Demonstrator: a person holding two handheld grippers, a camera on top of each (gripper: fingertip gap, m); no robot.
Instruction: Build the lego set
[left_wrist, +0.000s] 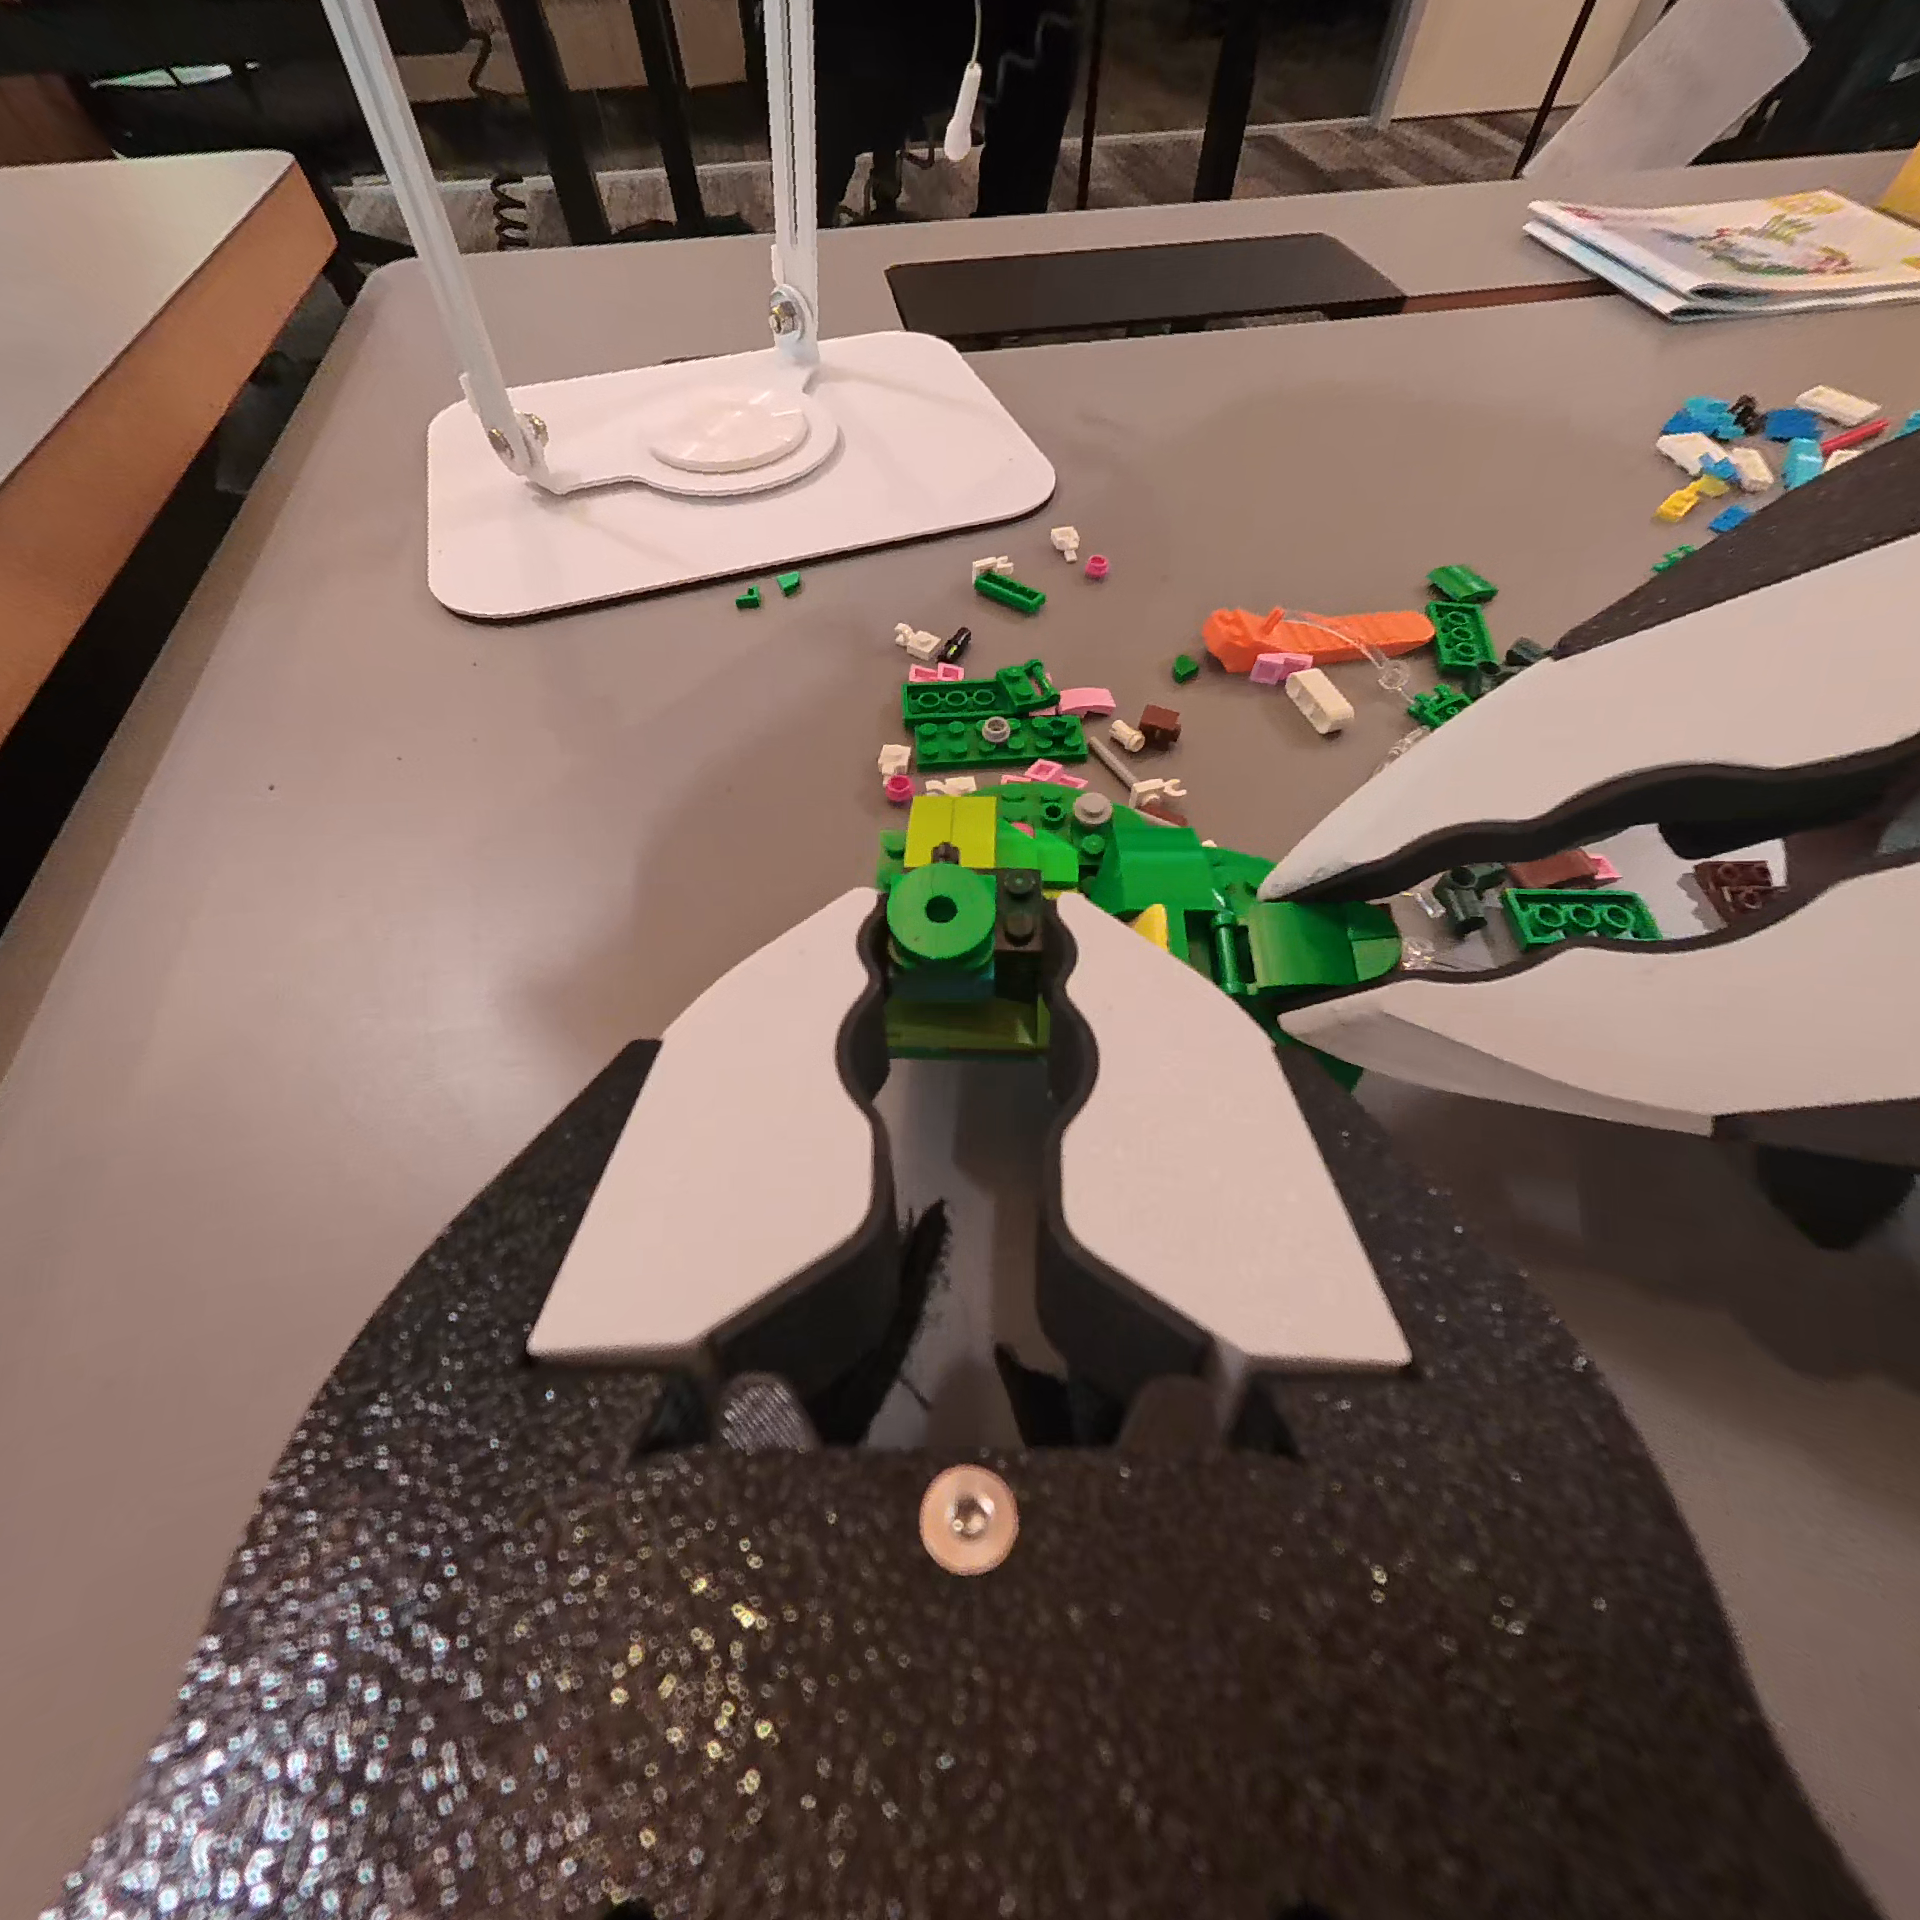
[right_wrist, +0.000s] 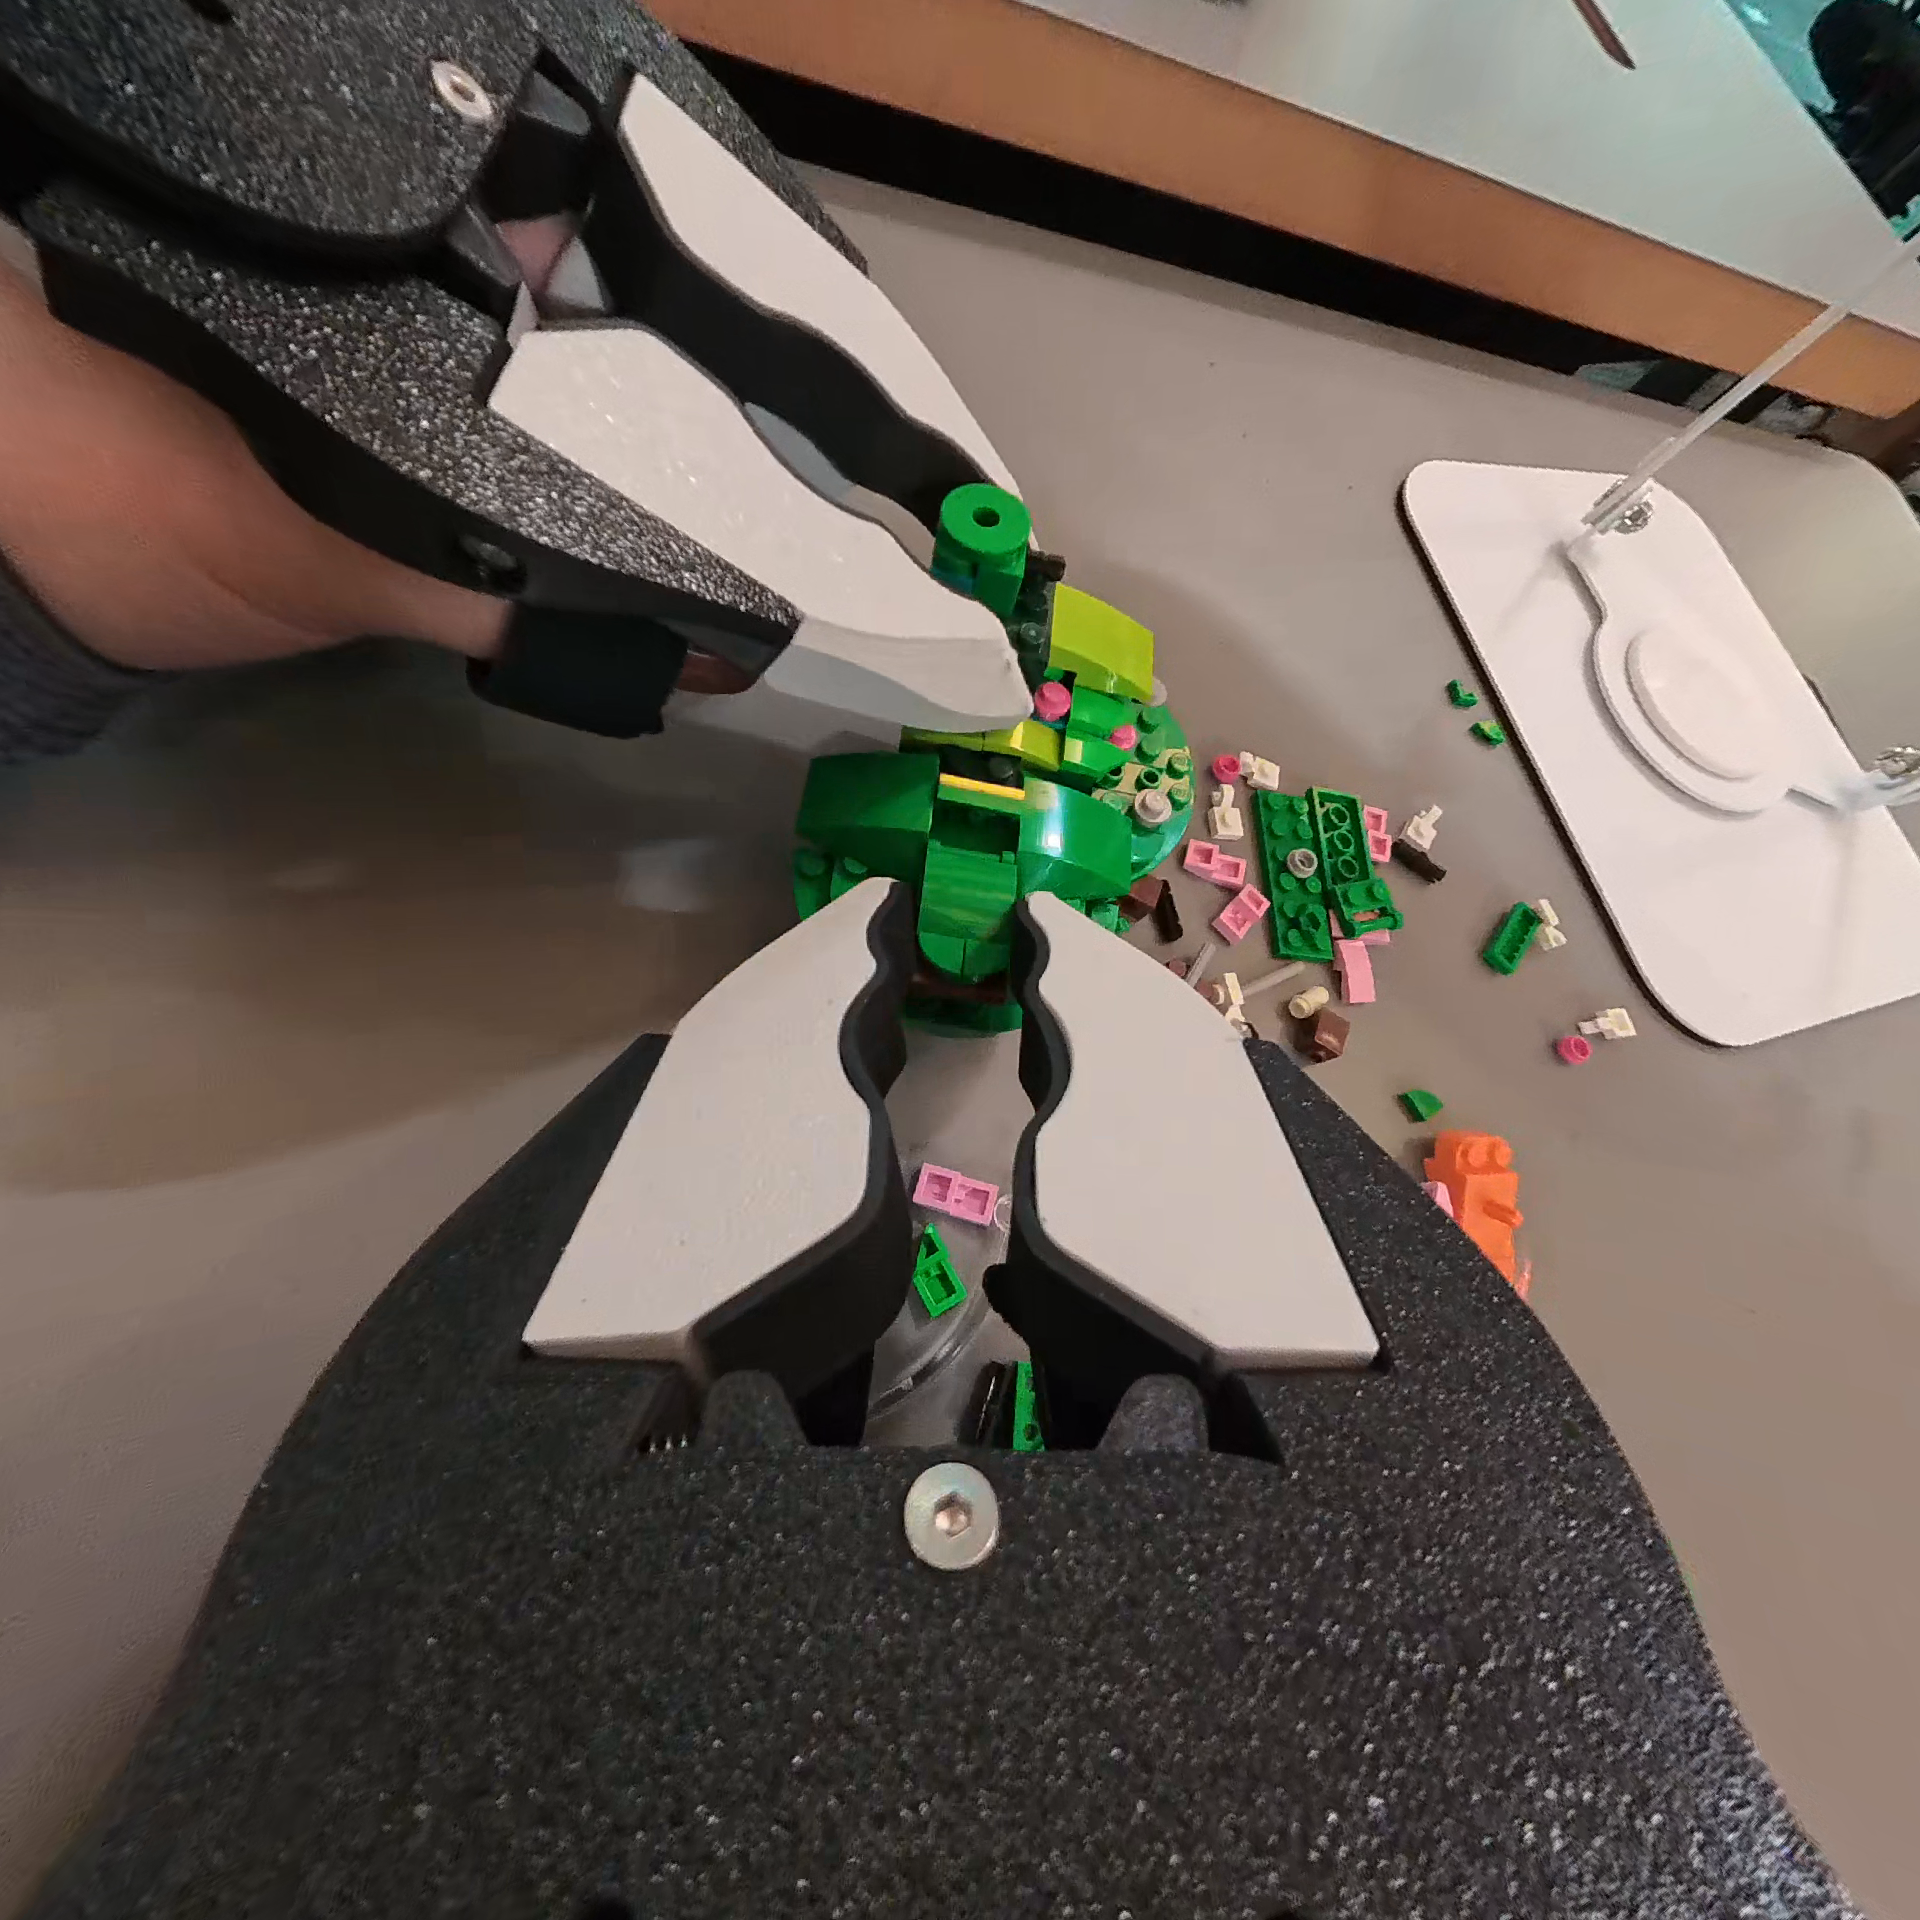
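The green lego build (left_wrist: 1143, 862) stands on the grey table (left_wrist: 416, 831), with lime slopes and pink studs on top. My left gripper (left_wrist: 966, 935) is shut on a small stack topped by a round green piece with a hole (left_wrist: 940, 914), held against the build's near side. I cannot tell if the stack is attached. My right gripper (right_wrist: 956, 904) is shut on a curved green part of the build (right_wrist: 966, 904). In the right wrist view the left gripper (right_wrist: 1013, 603) comes in from the upper left with the stack (right_wrist: 982, 540). The right gripper (left_wrist: 1283, 951) also shows in the left wrist view.
Loose green, pink, white and brown pieces (left_wrist: 997, 727) lie beyond the build. An orange brick separator (left_wrist: 1309, 634) lies to the right. A white lamp base (left_wrist: 727, 468) stands behind. Blue and white pieces (left_wrist: 1766, 447) and a booklet (left_wrist: 1745, 255) lie far right. A hand (right_wrist: 156, 520) holds the left gripper. The gap from one gripper's tips to the other's is roughly 6 cm. Both grippers' tips are roughly 15 cm from the orange brick separator (left_wrist: 1309, 634).
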